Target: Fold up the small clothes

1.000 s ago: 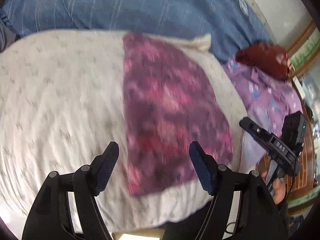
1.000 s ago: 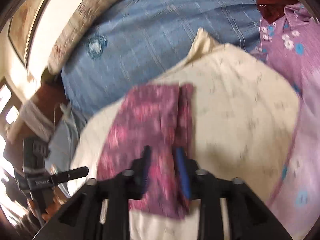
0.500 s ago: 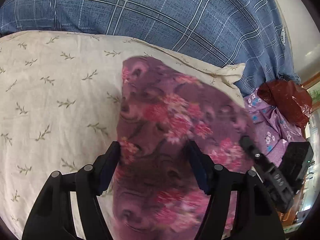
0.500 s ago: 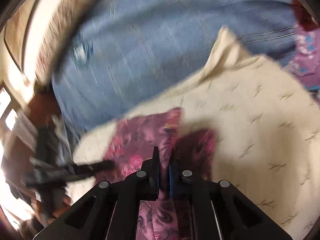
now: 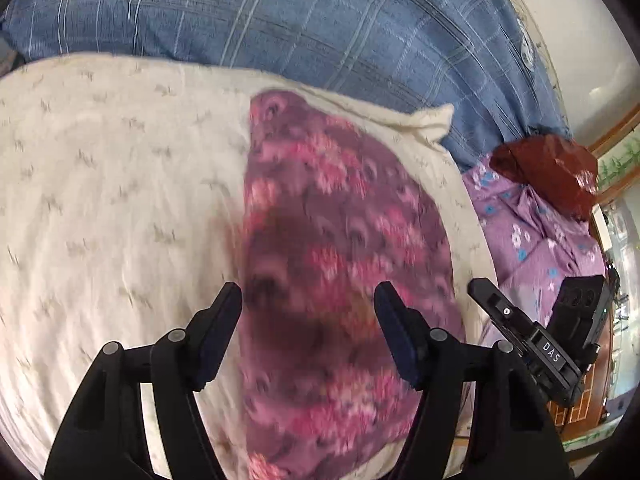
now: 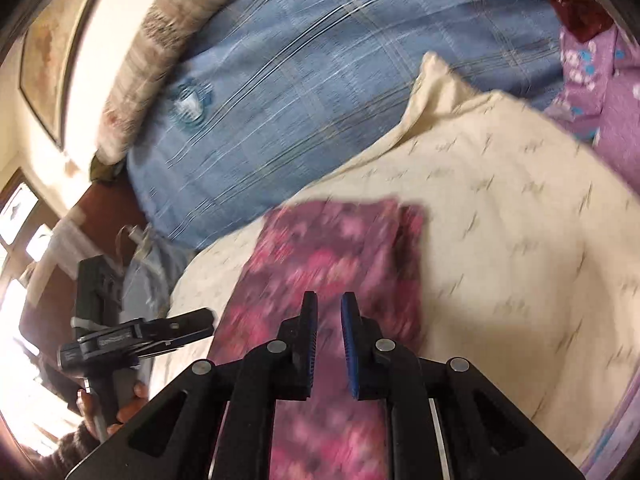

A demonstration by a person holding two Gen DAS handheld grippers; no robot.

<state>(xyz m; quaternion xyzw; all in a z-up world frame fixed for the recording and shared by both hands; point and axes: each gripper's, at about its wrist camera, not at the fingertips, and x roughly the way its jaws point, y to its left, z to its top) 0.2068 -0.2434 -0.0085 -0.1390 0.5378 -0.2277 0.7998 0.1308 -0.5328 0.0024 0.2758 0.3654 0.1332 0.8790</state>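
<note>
Our right gripper (image 6: 329,344) hangs just above the near end of the pink-and-purple floral cloth (image 6: 332,264), its blue pads a narrow gap apart and opening, with nothing pinched between them. Our left gripper (image 5: 308,336) sits over the same near end from the other side, jaws spread wide and empty, the cloth's left edge running up between its fingers. From both pairs of tongs the cloth stretches straight away: it lies as a long folded strip on the cream pillow (image 5: 120,208), long axis pointing from us toward the pillow's far edge, where the blue checked bedding (image 5: 320,20) begins. That is what the next fold turns on, we judge: near end carried along that axis to the far end. Both grippers are about equally close to that near end, one toward each edge. Off the pillow's right side wait a lilac flowered garment (image 5: 532,232) and a dark red bag (image 5: 552,168).
</note>
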